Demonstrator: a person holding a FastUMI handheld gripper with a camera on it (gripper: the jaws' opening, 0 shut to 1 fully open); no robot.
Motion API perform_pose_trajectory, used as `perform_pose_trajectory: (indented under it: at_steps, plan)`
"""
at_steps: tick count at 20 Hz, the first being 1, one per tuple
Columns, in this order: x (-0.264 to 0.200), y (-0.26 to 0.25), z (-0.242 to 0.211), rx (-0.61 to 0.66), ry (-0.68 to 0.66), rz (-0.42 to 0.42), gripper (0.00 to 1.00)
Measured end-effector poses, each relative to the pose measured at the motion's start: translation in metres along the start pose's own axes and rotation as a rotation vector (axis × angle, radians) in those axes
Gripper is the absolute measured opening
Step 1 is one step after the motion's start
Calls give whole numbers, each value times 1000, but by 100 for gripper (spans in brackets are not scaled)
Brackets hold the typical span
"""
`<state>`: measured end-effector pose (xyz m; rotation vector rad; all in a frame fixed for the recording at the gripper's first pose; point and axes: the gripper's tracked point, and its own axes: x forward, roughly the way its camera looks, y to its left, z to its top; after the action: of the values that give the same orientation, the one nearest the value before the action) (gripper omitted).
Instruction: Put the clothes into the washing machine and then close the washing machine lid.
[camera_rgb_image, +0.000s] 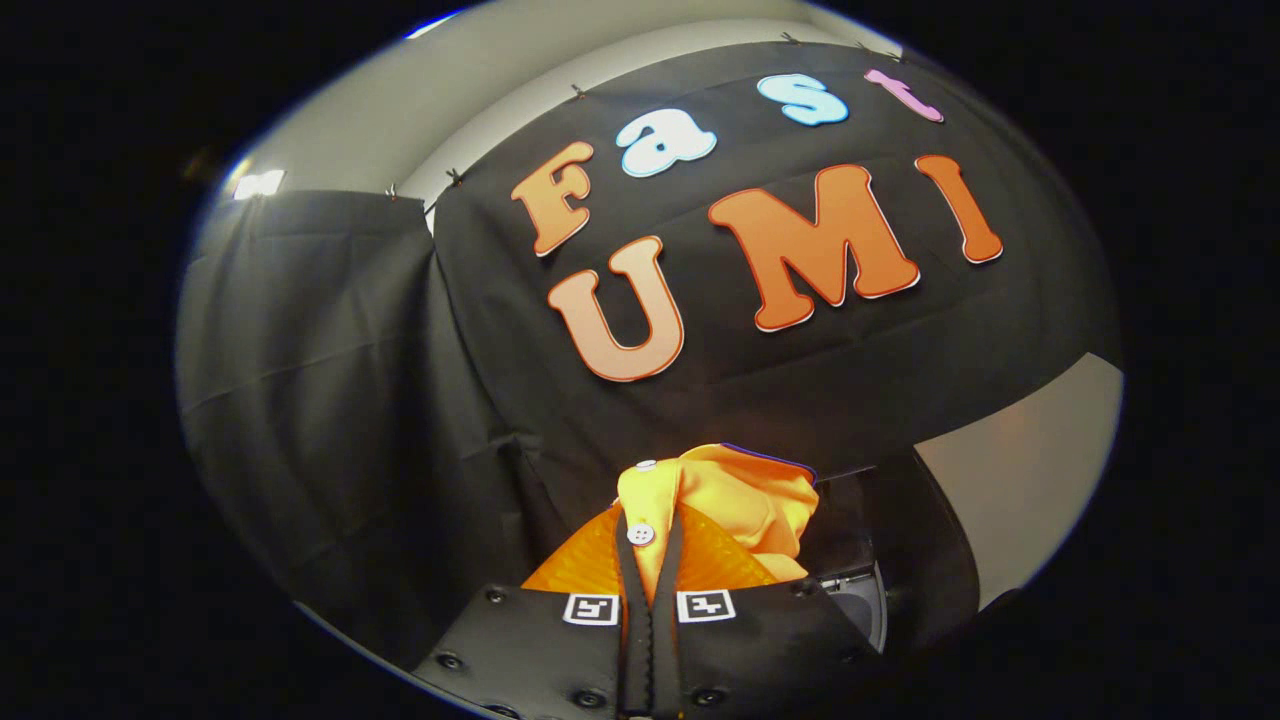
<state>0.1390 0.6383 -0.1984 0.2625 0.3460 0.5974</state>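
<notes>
Gripper (650, 560): the two fingers are drawn almost fully together, with only a thin strip of cloth left between them
Held item: a yellow-orange garment (735, 505) is pinched between both fingers, and pressure is applied from each side
Garment position: it is lifted in the air, bunched up just ahead of and above the fingertips, against the black cloth wall (330, 400)
Buttons (640, 533): two white ones are seen on the fold nearest the fingers
Washing machine (865, 600): a dark part with a pale curved rim is glimpsed below and to the right of the fingers, apart from the garment
</notes>
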Motion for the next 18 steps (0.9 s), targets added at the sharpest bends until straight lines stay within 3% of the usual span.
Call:
perform_pose_trajectory:
  at_steps: [7,13,18]
  plan:
    - [76,-12,-121,-32,178,-69,8]
    - [130,-61,-225,-3,347,-149,8]
    - [157,-97,-282,10,434,-218,8]
